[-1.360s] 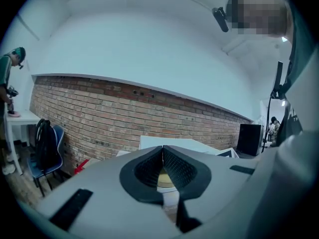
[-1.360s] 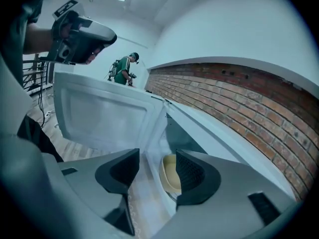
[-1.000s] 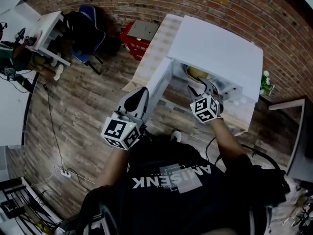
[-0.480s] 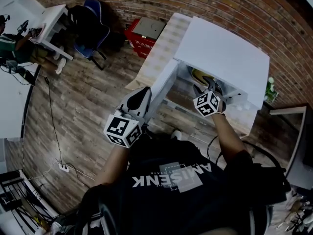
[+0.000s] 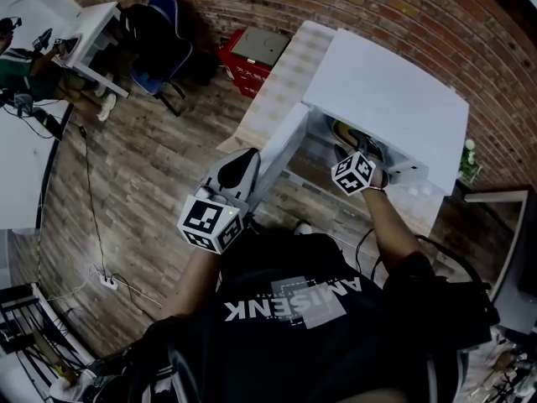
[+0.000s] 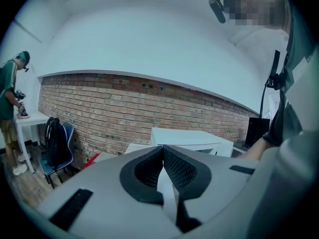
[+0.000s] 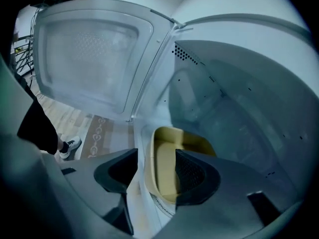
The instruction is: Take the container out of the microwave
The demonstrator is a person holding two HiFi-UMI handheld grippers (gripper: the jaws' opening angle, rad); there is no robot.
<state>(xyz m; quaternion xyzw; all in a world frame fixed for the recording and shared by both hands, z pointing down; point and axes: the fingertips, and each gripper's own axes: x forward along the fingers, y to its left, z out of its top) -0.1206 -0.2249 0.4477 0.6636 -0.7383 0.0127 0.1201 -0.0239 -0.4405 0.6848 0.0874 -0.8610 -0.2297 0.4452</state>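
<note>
A white microwave [image 5: 386, 99] stands with its door [image 5: 277, 145] swung open to the left. Inside lies a pale yellow container [image 5: 344, 129], seen close up as a shallow tub [image 7: 167, 168] on the cavity floor. My right gripper [image 5: 359, 148] reaches into the cavity. Its jaws [image 7: 157, 156] are open and straddle the container's near left wall, without closing on it. My left gripper [image 5: 246, 159] hangs by the outer edge of the door, shut and empty [image 6: 163, 156]. In the left gripper view the microwave [image 6: 192, 137] shows ahead.
The microwave sits on a patterned tabletop [image 5: 277, 82] against a brick wall [image 5: 403, 15]. A red box [image 5: 252, 53], a dark chair [image 5: 159, 40] and a white desk [image 5: 92, 32] with a person [image 5: 21, 65] stand to the left. Cables [image 5: 92, 225] run over the wooden floor.
My right gripper has pushed further into the microwave, up to the yellow container. The left gripper has stayed by the door.
</note>
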